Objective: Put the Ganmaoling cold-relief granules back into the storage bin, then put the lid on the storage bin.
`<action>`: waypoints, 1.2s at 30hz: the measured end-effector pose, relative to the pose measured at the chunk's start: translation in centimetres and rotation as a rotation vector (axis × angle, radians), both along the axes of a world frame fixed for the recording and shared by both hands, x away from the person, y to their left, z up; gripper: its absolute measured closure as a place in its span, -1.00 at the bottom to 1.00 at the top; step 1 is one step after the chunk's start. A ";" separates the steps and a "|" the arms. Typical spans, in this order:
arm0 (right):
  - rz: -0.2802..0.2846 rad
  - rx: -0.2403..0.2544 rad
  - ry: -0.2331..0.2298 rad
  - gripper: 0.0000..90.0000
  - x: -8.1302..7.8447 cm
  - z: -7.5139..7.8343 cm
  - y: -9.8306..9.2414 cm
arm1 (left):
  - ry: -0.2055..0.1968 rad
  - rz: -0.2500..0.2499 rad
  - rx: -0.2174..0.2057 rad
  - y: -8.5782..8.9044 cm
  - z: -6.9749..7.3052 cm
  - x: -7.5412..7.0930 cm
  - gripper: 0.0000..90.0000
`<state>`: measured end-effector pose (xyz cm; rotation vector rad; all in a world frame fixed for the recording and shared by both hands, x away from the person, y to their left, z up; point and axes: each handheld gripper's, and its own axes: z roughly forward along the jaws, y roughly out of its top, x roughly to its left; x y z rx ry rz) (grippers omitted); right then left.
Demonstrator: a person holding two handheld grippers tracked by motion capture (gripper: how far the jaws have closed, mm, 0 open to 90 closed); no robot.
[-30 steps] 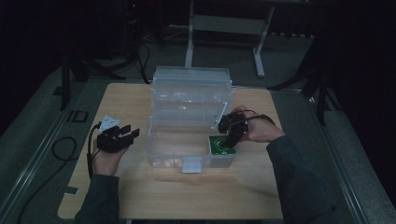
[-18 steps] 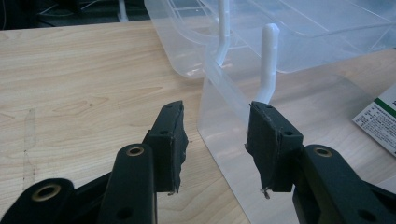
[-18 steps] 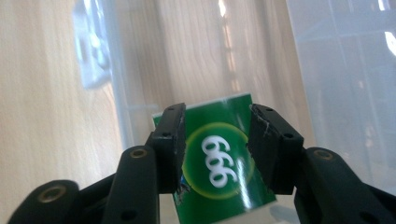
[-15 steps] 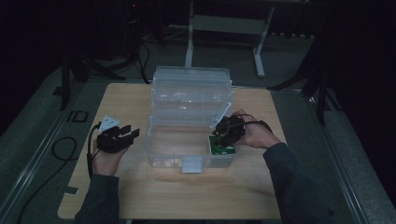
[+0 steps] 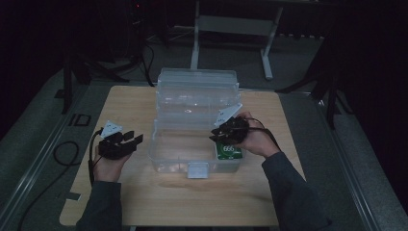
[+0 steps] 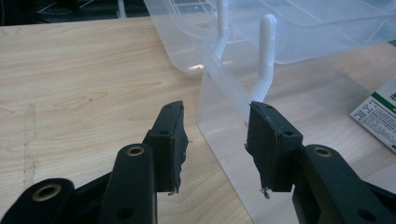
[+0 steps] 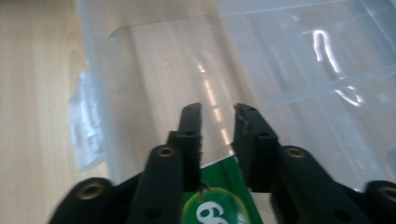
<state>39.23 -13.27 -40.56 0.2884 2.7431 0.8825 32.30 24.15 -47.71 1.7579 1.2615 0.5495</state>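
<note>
A clear plastic bin (image 5: pixel 159 155) stands mid-table with its lid (image 5: pixel 197 91) thrown back. A green box marked 666 (image 5: pixel 230 150) lies flat in the bin's right end, and its white printed side (image 6: pixel 379 115) shows through the wall in the left gripper view. My right gripper (image 5: pixel 215 136) reaches into the bin over the box's far end. Its jaws have just been closing to a narrow gap (image 7: pixel 217 109). The green box (image 7: pixel 218 184) lies low between their rear parts, and I see no pad pressing on it. My left gripper (image 5: pixel 136 140) rests left of the bin, open and empty (image 6: pixel 215 135).
The bin's white front latch (image 5: pixel 197 169) hangs at the near wall. Bare wooden table (image 5: pixel 130 108) lies left of and in front of the bin. A cable (image 5: pixel 65 154) runs off the table's left edge. Dark stands rise behind the table.
The right gripper's head has dipped slightly toward the green box. The left gripper has kept still.
</note>
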 end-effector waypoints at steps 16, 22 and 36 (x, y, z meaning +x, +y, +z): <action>-0.050 0.090 -0.012 0.51 0.2 0.2 0.3 | -0.010 -0.016 0.008 -0.1 0.1 -1.0 0.25; -0.081 0.124 0.002 0.54 0.5 0.3 0.3 | -0.017 -0.037 0.009 -0.4 0.0 -1.4 0.26; -0.127 0.167 -0.026 0.55 1.1 0.4 0.2 | -0.024 -0.089 0.049 -1.5 -0.1 -2.7 0.29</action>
